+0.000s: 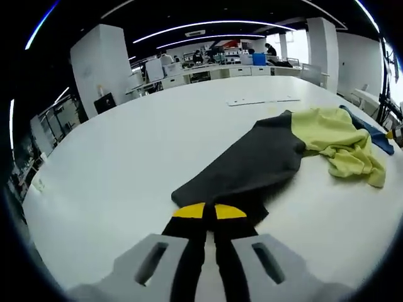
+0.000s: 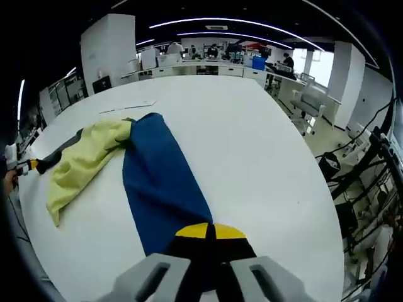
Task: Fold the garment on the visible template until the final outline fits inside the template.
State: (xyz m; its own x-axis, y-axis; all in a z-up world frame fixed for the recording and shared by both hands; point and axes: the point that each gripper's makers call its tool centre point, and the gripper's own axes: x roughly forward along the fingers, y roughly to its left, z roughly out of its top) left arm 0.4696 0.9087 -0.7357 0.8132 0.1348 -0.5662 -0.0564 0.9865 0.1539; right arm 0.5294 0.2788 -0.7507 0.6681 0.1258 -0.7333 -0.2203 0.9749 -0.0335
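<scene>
Garment [image 1: 264, 157] lies stretched across the white counter [image 1: 126, 163], a three-colour piece: a dark grey section nearest the left hand-held gripper [image 1: 209, 211], a crumpled yellow-green middle [image 1: 340, 141], and a blue section that runs toward the right hand-held gripper [image 2: 211, 231]. In the left gripper view the jaws are pressed together with the near edge of the grey cloth between their yellow tips, so that gripper looks clamped on the garment. In the right gripper view the jaws are likewise closed at the near end of the blue section [image 2: 160, 176], apparently pinching it.

As for progress, the fold seems barely begun. The cloth is held at its two opposite ends and pulled long, while the yellow middle is bunched and twisted, not flat. No tidy folded outline shows yet. A thin pale outline or strip [image 1: 261, 100] lies on the counter beyond the garment; whether that is the template I cannot tell, and the garment does not sit on it. Judging from this, spreading, placing and every fold remain to do.
</scene>
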